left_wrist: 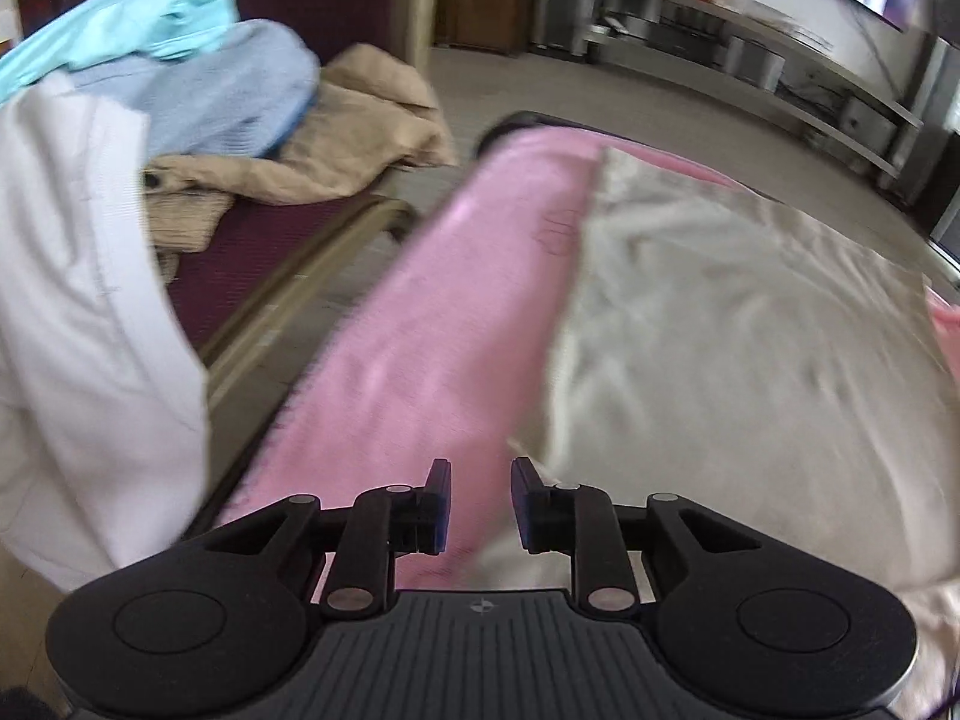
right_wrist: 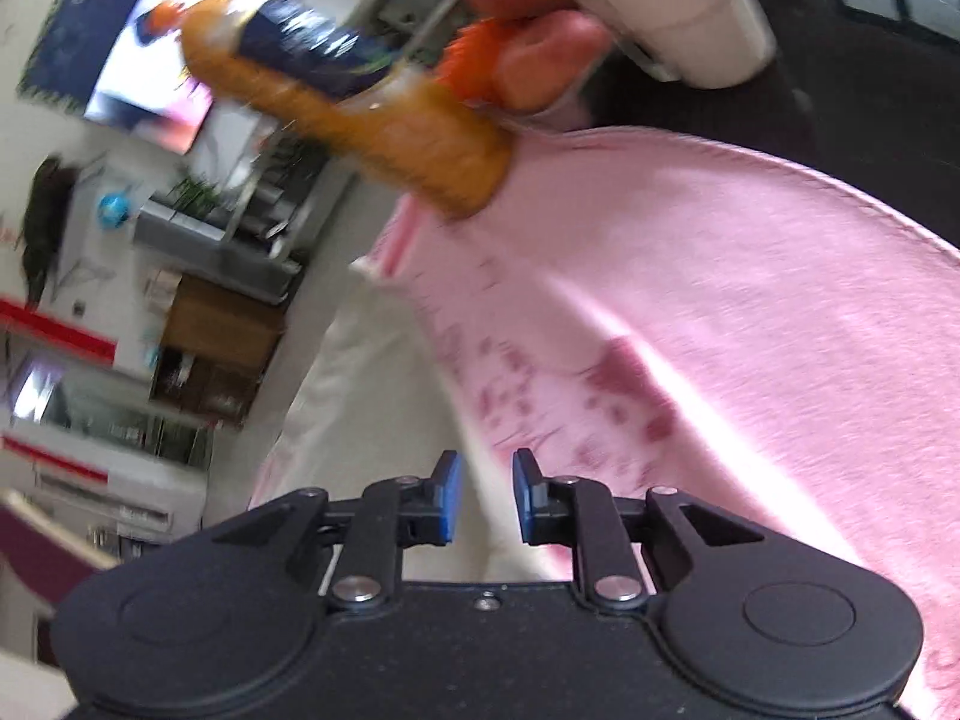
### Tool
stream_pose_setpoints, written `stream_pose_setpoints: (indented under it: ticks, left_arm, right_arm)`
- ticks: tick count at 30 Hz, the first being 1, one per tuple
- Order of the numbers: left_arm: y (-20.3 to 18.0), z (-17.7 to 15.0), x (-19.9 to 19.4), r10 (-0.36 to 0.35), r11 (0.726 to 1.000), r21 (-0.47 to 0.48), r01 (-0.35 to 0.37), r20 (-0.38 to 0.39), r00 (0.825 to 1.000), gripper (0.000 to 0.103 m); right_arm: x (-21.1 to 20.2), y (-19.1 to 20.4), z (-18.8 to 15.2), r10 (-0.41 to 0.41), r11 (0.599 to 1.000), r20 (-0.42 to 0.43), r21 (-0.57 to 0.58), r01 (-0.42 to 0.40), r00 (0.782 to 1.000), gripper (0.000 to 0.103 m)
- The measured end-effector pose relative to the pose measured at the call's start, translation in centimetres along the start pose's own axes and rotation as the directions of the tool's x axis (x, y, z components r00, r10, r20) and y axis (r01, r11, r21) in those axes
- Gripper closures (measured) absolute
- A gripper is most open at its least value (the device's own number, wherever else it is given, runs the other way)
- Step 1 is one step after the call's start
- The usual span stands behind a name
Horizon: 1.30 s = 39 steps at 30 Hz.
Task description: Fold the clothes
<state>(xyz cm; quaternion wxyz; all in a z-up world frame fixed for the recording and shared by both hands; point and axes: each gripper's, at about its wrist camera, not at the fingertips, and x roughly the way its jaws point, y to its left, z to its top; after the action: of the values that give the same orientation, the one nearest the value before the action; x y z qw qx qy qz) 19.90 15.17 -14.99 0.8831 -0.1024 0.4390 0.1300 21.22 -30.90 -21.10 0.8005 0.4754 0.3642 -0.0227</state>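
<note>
Pink garment (left_wrist: 420,324) lies beneath both hand-held grippers (left_wrist: 480,501) (right_wrist: 486,495), jaws slightly apart, gripping nothing.

Both units match: left hand-held gripper (left_wrist: 480,504) and right hand-held gripper (right_wrist: 486,495) have matte black bodies, two round side caps, silver pivot screws on linkage arms, blue-padded black fingers (right_wrist: 449,495); left has ribbed grey centre plate.

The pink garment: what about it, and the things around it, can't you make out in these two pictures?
- Pink garment: both views, its kind and full outline; motion blur, and the frame edge crops it.
- Its dark print: right wrist view, smeared and unreadable.
- Orange object near a hand: right wrist view, too blurred to identify.
- Clothes pile: left wrist view, cut at the left edge.
</note>
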Motion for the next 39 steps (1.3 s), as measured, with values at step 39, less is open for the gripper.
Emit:
stream_pose_setpoints:
  ticks: [39]
  left_arm:
    - [-2.4,19.7,14.5,-0.149,0.989,0.026,0.147,0.066,0.987,0.064]
  right_arm:
    - [15.9,15.3,7.3,-0.128,0.813,0.105,-0.558,0.165,0.986,0.057]
